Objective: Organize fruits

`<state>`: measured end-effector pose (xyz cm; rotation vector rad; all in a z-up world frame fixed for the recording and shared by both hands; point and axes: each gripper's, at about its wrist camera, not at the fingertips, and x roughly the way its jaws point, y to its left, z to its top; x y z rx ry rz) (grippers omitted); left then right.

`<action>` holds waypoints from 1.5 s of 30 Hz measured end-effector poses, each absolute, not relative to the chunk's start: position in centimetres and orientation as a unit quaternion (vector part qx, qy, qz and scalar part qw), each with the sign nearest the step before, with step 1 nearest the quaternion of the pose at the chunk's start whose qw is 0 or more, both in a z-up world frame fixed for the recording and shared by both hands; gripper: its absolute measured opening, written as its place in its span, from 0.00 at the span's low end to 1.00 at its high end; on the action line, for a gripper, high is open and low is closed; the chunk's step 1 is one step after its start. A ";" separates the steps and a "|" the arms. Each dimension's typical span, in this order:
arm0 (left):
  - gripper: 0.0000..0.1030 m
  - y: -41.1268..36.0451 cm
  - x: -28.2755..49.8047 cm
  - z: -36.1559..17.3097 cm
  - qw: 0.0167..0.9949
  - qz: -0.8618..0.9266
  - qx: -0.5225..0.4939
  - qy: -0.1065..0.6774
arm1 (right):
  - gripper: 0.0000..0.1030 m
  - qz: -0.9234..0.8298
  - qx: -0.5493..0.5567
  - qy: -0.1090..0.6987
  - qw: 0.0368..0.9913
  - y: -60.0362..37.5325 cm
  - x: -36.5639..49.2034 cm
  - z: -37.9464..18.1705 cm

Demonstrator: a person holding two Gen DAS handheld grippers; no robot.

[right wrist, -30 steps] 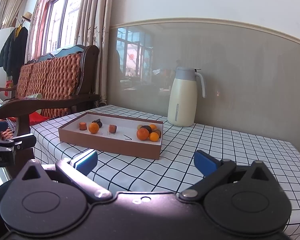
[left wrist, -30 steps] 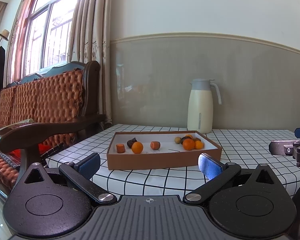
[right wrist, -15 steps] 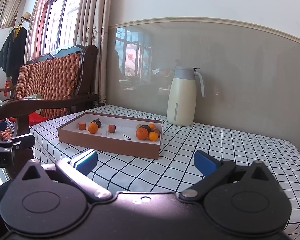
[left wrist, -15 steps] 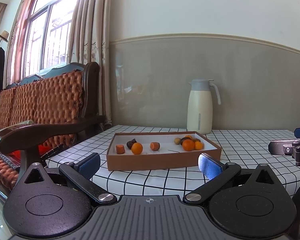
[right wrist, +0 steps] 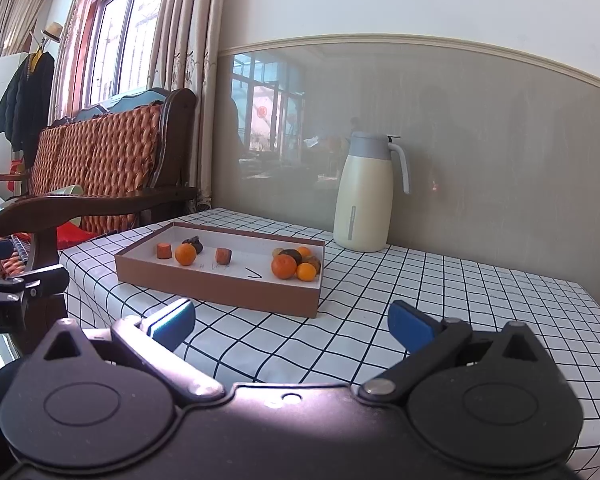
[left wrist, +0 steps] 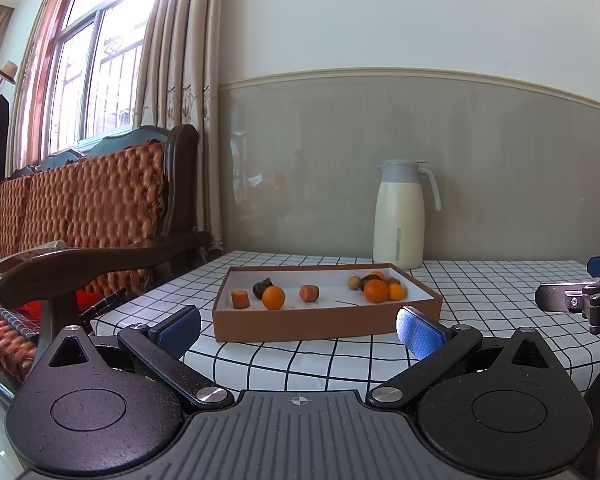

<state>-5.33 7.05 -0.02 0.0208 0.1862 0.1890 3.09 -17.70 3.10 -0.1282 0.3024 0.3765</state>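
Note:
A shallow brown box (left wrist: 324, 322) (right wrist: 220, 286) with a white floor sits on the checked tablecloth. On its left side lie two carrot pieces (left wrist: 240, 299) (left wrist: 309, 293), an orange (left wrist: 273, 297) (right wrist: 185, 254) and a dark fruit (left wrist: 262, 287). On its right side is a cluster of oranges (left wrist: 376, 291) (right wrist: 284, 267) with small dark and pale fruits. My left gripper (left wrist: 298, 330) and my right gripper (right wrist: 292, 322) are both open and empty, held short of the box's near wall.
A cream thermos jug (left wrist: 400, 216) (right wrist: 362, 196) stands by the wall behind the box. A wooden sofa (left wrist: 80, 216) with an armrest stands left of the table. The right gripper's tip (left wrist: 572, 300) shows at the right edge of the left wrist view.
Both views have shifted very slightly; the box sits a touch farther left in the right wrist view. Both grippers stay open and no fruit has moved.

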 end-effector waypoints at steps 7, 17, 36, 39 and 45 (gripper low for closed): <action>1.00 7.0 -5.3 0.1 0.991 0.093 0.011 0.092 | 0.94 0.186 -0.064 0.151 0.969 -17.7 3.1 3.0; 1.00 7.2 -5.2 0.1 0.992 0.089 0.013 0.090 | 0.94 0.187 -0.065 0.153 0.968 -17.6 3.0 2.8; 1.00 7.6 -5.2 0.0 0.992 0.088 0.010 0.089 | 0.94 0.187 -0.068 0.153 0.968 -17.5 3.0 2.7; 1.00 7.5 -5.4 -0.1 0.992 0.086 0.012 0.086 | 0.94 0.188 -0.068 0.154 0.968 -17.6 3.0 2.7; 1.00 7.2 -5.5 0.0 0.993 0.086 0.020 0.083 | 0.94 0.186 -0.064 0.155 0.968 -17.7 3.0 2.7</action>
